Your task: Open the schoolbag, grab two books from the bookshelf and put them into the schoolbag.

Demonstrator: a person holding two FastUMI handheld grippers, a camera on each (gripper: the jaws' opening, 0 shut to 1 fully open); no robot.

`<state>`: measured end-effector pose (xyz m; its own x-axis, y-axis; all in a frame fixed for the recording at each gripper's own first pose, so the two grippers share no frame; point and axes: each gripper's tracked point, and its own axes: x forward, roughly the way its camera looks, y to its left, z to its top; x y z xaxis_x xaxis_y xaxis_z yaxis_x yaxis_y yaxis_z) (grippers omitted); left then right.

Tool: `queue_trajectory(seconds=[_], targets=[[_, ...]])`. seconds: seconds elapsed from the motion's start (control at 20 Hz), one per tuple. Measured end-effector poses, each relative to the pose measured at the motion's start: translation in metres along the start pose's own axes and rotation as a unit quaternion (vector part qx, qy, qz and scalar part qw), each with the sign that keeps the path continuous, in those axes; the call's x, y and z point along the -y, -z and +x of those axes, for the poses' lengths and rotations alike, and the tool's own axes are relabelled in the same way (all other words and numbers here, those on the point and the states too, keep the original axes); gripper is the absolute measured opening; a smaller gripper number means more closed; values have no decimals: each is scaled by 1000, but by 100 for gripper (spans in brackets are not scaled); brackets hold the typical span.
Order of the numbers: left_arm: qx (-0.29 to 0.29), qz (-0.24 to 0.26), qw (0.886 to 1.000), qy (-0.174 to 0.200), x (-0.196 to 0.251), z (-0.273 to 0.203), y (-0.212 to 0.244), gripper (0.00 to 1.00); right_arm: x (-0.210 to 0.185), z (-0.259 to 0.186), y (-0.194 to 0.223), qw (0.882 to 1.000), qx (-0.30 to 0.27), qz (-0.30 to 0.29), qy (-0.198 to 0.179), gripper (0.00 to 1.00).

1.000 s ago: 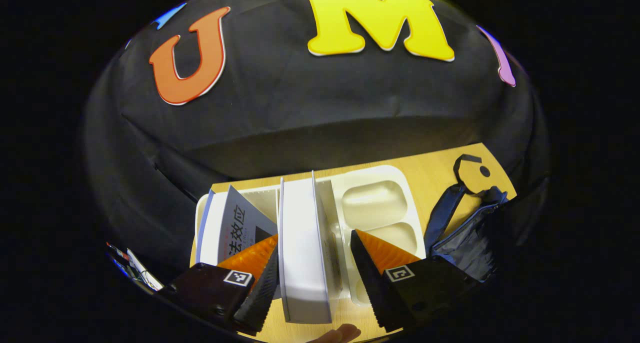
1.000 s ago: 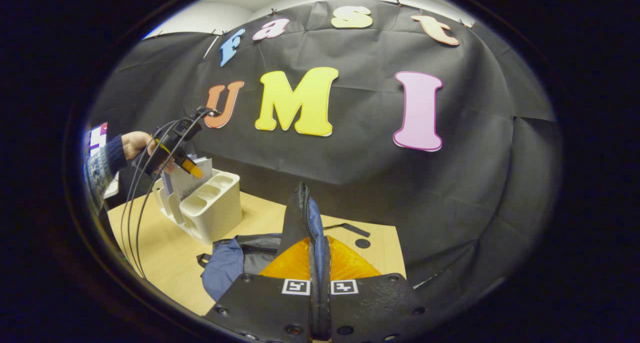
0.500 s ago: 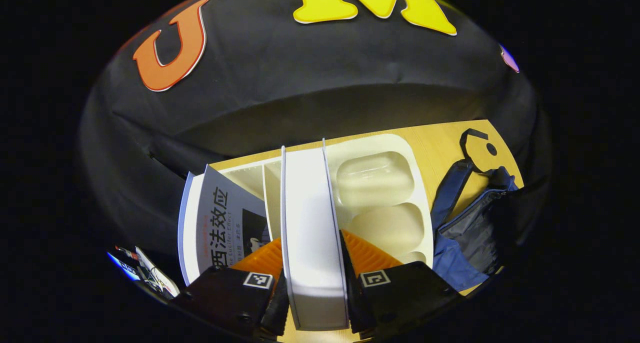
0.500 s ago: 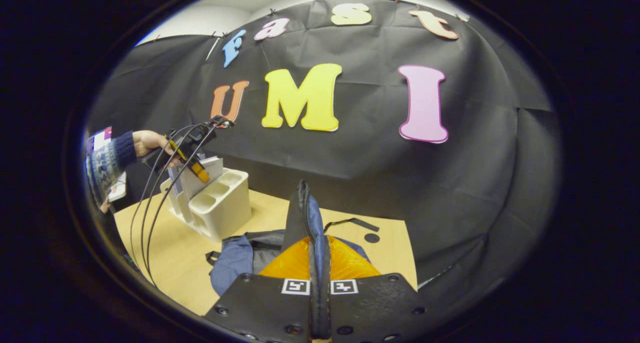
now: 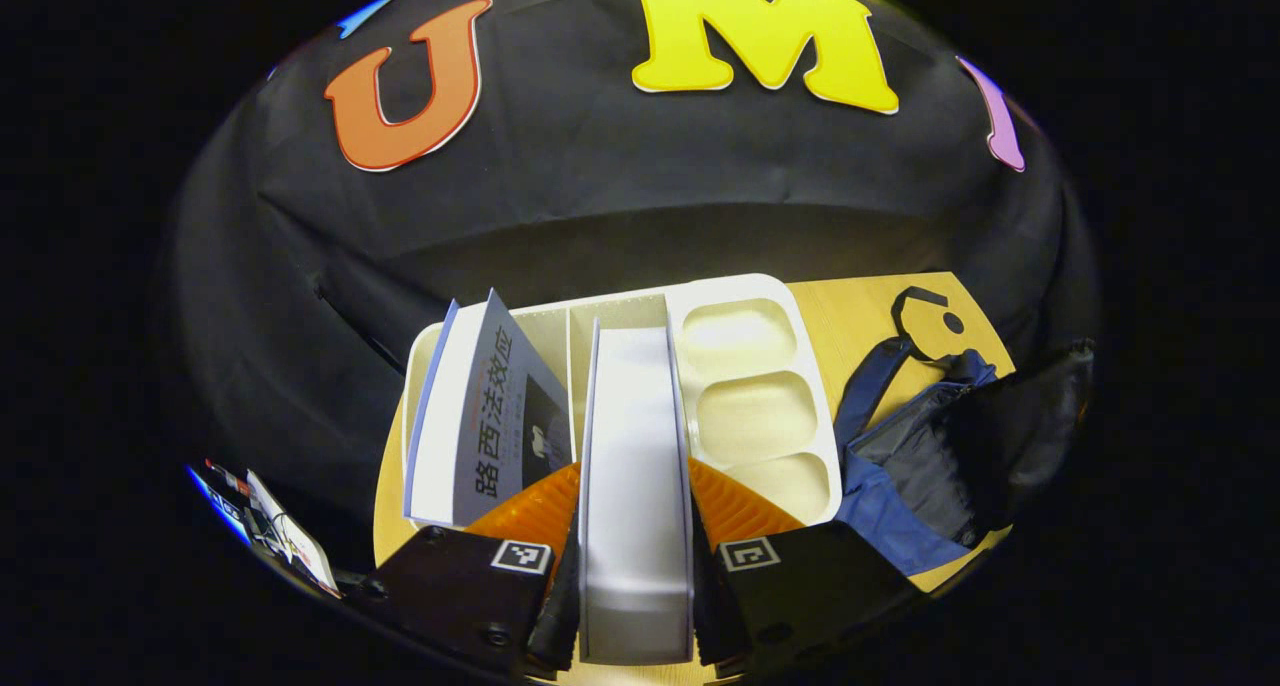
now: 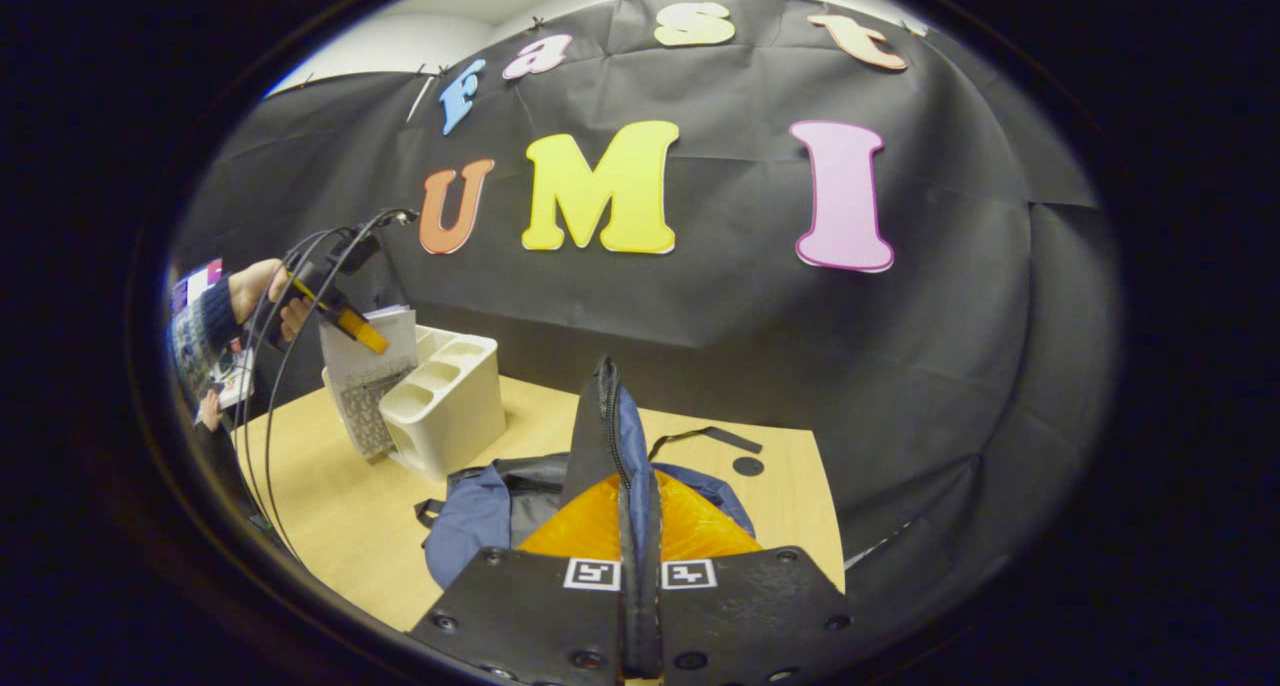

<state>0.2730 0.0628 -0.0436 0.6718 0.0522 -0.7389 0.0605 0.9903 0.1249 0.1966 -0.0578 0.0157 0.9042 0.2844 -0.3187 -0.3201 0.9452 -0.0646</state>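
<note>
Now | left gripper [image 5: 635, 576] jaws clamp white book [image 5: 635, 486] | right gripper [image 6: 638, 566] jaws pinch schoolbag [image 6: 600, 446] flap

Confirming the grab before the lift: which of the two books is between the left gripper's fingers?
The plain white book, clamped by the left gripper. The grey-covered book leans free beside it in the bookshelf.

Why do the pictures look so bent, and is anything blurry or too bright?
Left gripper view: fisheye bends the white book and bookshelf; the book's near edge looks soft and bright; the schoolbag sits dim at the rim. Right gripper view: the table edge curves, the schoolbag flap looks stretched, and lighting is even, without glare.
</note>
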Motion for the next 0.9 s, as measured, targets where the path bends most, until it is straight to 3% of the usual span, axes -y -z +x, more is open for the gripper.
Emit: queue_trajectory(seconds=[0.05,0.15,0.3,0.45,0.5,0.55,0.75,0.8,0.85,0.9], targets=[[1,-3,1000,4,1,-7,6,51,1,2,2,1000,-3,0,2,0],[4,-8,1000,10,1,-22,20,46,-2,5,3,1000,-6,-1,2,0],[11,-13,1000,22,2,-44,42,50,-6,10,4,1000,-9,-10,6,0],[23,-48,998,36,-1,-61,61,46,-16,11,4,1000,-13,-23,3,0],[23,-63,997,48,-1,-67,70,50,-16,13,5,1000,-15,-25,4,0],[22,-83,994,64,1,-73,77,46,-17,14,6,999,-17,-26,5,0],[8,-173,975,139,21,-91,112,49,-18,15,8,999,-24,-18,11,0],[2,-191,970,152,25,-94,121,46,-17,14,9,999,-25,-17,13,0],[0,-201,966,164,28,-94,127,50,-17,14,9,999,-26,-15,16,0],[3,-212,962,174,30,-96,133,46,-17,14,10,999,-27,-14,18,0]])
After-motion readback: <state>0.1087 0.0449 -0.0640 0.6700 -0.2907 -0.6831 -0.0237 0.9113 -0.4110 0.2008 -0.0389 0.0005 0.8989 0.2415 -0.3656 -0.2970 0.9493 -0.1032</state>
